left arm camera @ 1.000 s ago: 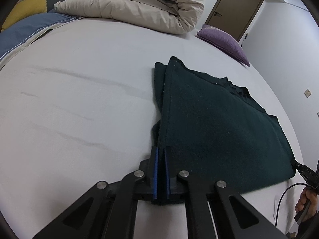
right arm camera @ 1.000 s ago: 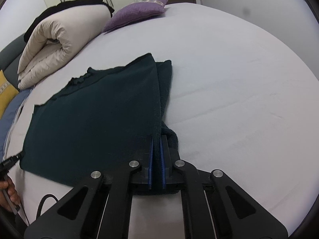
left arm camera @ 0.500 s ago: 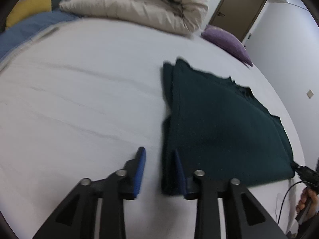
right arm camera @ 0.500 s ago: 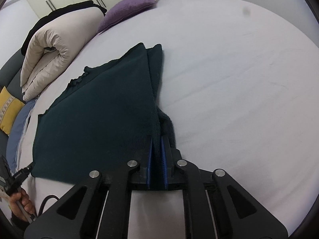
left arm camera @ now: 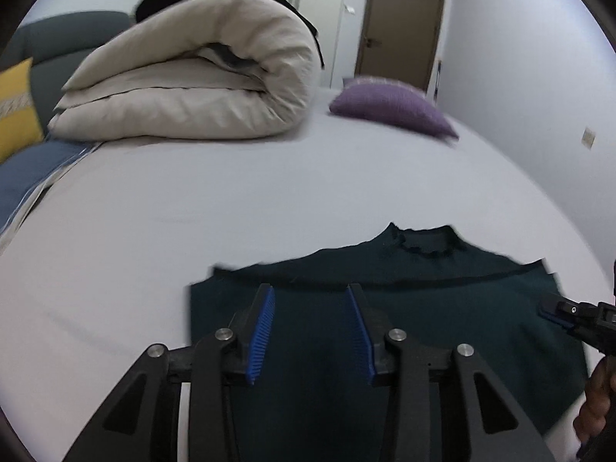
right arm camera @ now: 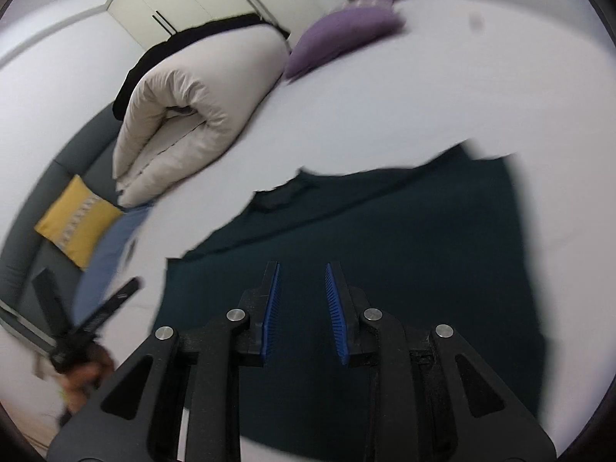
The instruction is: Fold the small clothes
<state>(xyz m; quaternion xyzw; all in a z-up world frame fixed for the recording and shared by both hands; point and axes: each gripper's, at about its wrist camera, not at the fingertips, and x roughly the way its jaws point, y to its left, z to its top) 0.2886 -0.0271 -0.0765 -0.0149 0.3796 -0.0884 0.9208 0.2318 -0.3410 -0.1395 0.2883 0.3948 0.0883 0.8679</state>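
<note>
A dark green garment [left arm camera: 442, 308] lies folded flat on the white bed, its neckline on the far side; it also shows in the right wrist view [right arm camera: 404, 254]. My left gripper [left arm camera: 311, 292] is open and empty, above the garment's near left part. My right gripper [right arm camera: 301, 269] is open and empty, above the garment's near middle. The right gripper's tip [left arm camera: 566, 313] shows at the right edge of the left wrist view. The left gripper [right arm camera: 96, 312] shows blurred at the left of the right wrist view.
A rolled beige duvet [left arm camera: 200, 81] and a purple pillow [left arm camera: 389, 106] lie at the far end of the bed [left arm camera: 192, 200]. A yellow cushion [right arm camera: 77, 219] and a blue cloth [right arm camera: 111, 246] lie at the left. A brown door [left arm camera: 400, 23] is behind.
Both grippers let go of the garment's side edges and opened. Both have swung round and now look across the garment toward the duvet.
</note>
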